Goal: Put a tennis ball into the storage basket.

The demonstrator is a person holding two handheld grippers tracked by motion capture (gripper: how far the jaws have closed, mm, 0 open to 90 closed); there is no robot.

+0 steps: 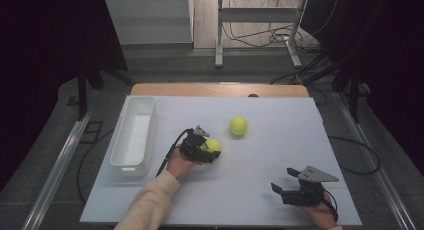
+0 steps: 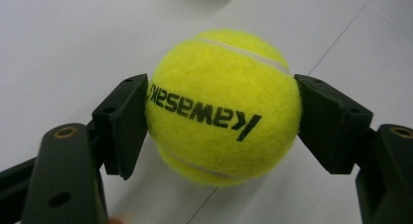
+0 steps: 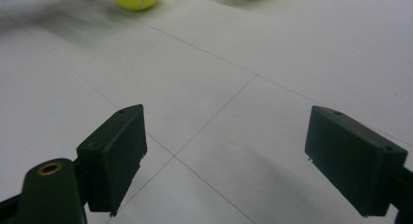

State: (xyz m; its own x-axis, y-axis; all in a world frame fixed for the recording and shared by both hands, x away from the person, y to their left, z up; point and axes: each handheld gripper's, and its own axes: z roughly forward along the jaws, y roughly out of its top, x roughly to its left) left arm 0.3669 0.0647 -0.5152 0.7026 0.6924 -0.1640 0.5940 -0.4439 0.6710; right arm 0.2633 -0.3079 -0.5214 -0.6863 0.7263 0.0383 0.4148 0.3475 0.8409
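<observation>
My left gripper (image 1: 210, 151) clamps a yellow tennis ball (image 2: 223, 107) between both pads, resting on the white table (image 1: 260, 190) beside a white bin (image 1: 134, 135). My right gripper (image 1: 280, 189) rests near the table's front edge, jaws spread wide, well apart from a second ball (image 1: 238, 125).

One word can be read: "kawasaki" in black letters, printed on the yellow tennis ball (image 2: 223, 107) at the middle of the left gripper view. It stands upside down there, its last letters partly hidden at the left.
</observation>
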